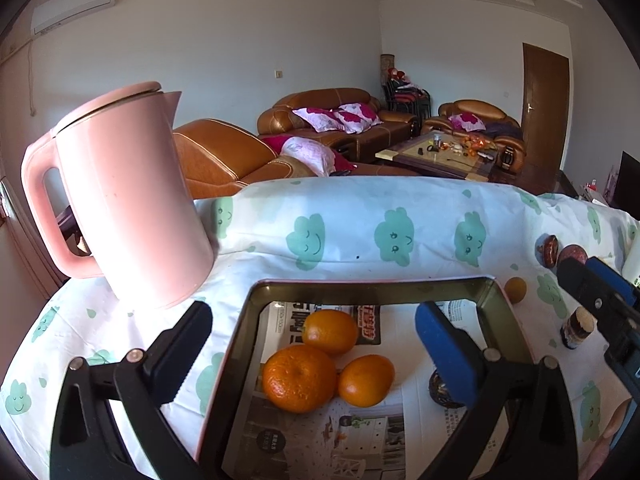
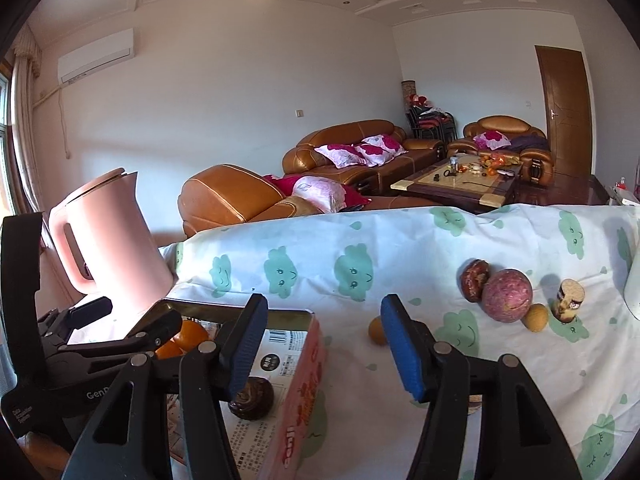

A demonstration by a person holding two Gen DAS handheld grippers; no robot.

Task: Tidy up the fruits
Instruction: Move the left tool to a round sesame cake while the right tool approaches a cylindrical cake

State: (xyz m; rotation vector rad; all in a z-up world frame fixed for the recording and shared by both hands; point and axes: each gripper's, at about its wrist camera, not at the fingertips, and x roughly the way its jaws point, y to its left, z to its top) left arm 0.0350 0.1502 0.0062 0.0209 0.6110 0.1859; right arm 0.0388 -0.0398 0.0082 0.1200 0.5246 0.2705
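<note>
Left gripper (image 1: 316, 344) wide open, empty, over tin (image 1: 508, 320) holding three oranges (image 1: 300, 378), right gripper (image 2: 324, 344) likewise agape, empty.

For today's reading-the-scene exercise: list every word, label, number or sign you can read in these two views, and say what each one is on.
"GenD", cut off by the finger in front: on the left gripper body.
Tin box pink side: large red characters, unreadable at this angle.
Barcode label inside the box: digits too small.
Newspaper lining: Chinese headlines and print, too blurred.
Small bottle label: unreadable.
</note>
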